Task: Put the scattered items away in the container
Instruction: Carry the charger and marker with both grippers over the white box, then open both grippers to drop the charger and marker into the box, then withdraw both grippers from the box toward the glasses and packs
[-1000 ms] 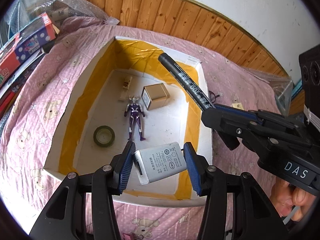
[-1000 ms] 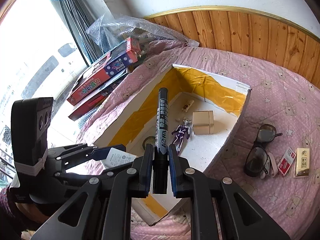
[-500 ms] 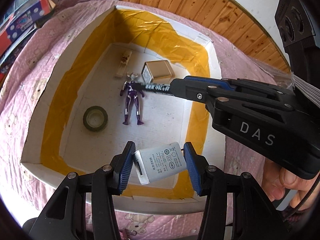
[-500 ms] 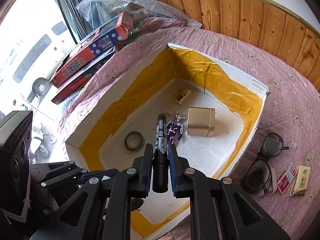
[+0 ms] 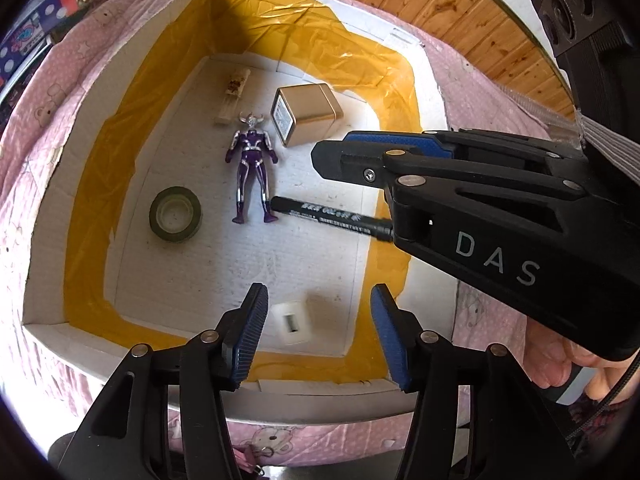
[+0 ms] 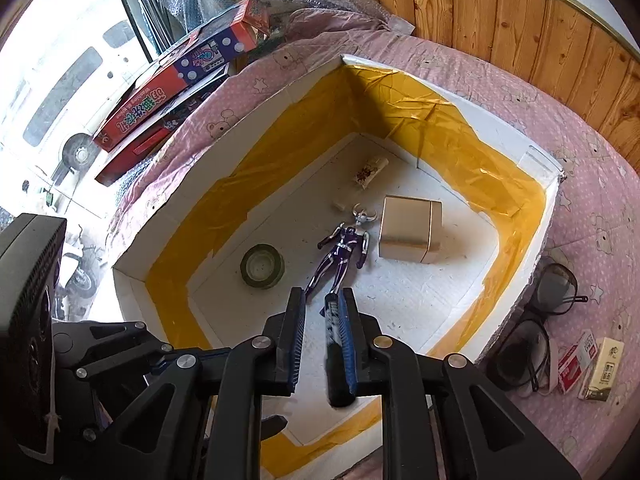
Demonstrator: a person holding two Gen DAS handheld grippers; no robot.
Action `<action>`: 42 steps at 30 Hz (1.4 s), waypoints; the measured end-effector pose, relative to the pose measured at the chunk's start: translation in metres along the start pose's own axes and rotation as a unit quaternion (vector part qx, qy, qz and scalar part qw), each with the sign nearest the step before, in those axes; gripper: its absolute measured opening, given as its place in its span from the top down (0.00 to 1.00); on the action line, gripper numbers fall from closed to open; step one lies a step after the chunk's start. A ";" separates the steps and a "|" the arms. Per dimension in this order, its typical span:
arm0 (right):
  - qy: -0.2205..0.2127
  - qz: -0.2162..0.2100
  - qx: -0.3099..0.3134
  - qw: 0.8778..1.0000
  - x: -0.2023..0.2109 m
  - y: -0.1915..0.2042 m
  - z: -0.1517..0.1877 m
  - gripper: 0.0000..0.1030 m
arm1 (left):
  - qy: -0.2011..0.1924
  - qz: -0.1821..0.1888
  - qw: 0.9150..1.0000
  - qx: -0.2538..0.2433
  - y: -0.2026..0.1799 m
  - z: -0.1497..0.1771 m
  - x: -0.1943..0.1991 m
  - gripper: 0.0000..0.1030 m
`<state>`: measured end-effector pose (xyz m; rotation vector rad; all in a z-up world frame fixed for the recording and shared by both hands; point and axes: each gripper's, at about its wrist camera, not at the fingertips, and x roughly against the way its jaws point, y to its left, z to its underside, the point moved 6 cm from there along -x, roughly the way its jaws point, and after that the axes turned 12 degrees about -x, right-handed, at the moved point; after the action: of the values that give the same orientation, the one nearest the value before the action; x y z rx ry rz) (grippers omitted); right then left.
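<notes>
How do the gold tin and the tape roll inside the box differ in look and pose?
The gold tin is a boxy block with a shiny metallic skin, while the tape roll is a dull dark-green ring with a hollow core. The tin lies tipped on its side with a labelled end showing; the roll lies flat, its hole facing up. The tin sits nearer the far wall of the box, the roll nearer the left wall. Both rest on the box floor, flanking the purple figure.

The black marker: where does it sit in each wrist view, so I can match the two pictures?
Left wrist view: the black marker lies centre-right, level across the box floor, tip by the purple figure's feet.
Right wrist view: black marker is low centre, between the right gripper's opening jaws.
Shared landmark: the gold tin beside the figure's head.
</notes>
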<state>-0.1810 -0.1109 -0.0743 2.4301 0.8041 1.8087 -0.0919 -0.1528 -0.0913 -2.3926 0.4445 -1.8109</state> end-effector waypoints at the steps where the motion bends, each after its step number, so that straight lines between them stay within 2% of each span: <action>1: -0.001 0.000 -0.001 1.000 0.001 -0.001 0.000 0.79 | -0.001 -0.002 1.000 0.000 0.000 -0.001 0.001 0.44; 13: -0.012 -0.011 -0.005 1.000 0.019 0.000 0.007 0.79 | -0.014 -0.017 1.000 0.002 0.001 0.002 0.020 0.43; 21: -0.019 -0.026 -0.005 0.999 0.033 0.004 0.023 0.79 | -0.023 -0.026 0.999 0.004 -0.003 0.014 0.038 0.43; 30: -0.047 -0.052 0.007 0.998 0.063 0.014 0.050 0.78 | -0.044 -0.038 0.998 -0.002 -0.012 0.025 0.059 0.43; 37: -0.078 -0.091 -0.004 0.993 0.094 0.014 0.065 0.73 | -0.070 -0.068 0.995 -0.032 -0.028 0.033 0.078 0.43; 42: -0.101 -0.107 -0.009 0.989 0.116 0.007 0.080 0.71 | -0.093 -0.075 0.992 -0.046 -0.043 0.038 0.089 0.43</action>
<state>-0.0833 -0.0472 0.0054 2.3610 0.9784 1.4622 -0.0260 -0.1416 -0.0086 -2.6948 0.3433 -1.6336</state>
